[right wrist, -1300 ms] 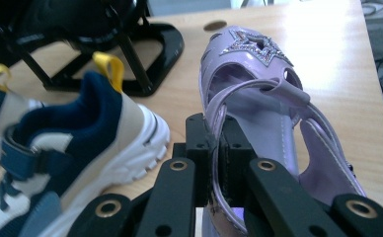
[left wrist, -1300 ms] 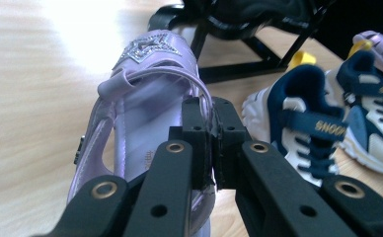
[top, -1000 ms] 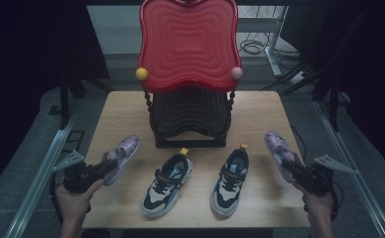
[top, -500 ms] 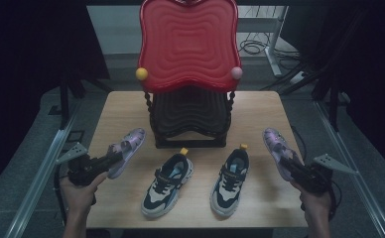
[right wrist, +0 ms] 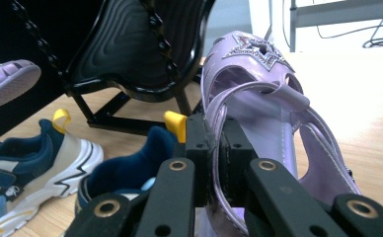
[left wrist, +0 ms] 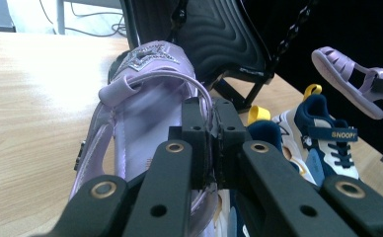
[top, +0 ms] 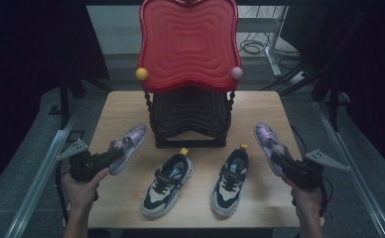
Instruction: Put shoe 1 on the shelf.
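Note:
I hold one lilac sandal in each gripper, lifted off the wooden table [top: 116, 109]. My left gripper [top: 112, 154] is shut on the left sandal [top: 129, 145]; its jaws pinch the heel strap [left wrist: 208, 111] of that sandal [left wrist: 145, 103]. My right gripper [top: 283, 161] is shut on the right sandal [top: 269, 140], with its jaws clamped on the strap [right wrist: 214, 131] of that sandal [right wrist: 263, 94]. Both sandals point toward the rack. The right sandal [left wrist: 350, 81] hangs in the air, seen from the left gripper view.
A two-tier shoe rack stands at the table's back, with a red top shelf [top: 188, 44] and a black lower shelf [top: 190, 111]. Two navy and white sneakers [top: 168, 182] [top: 230, 181] with yellow heel loops lie between the grippers, toes toward me.
Both grippers have carried their sandals forward and inward, nearer the rack. The sneakers have not moved.

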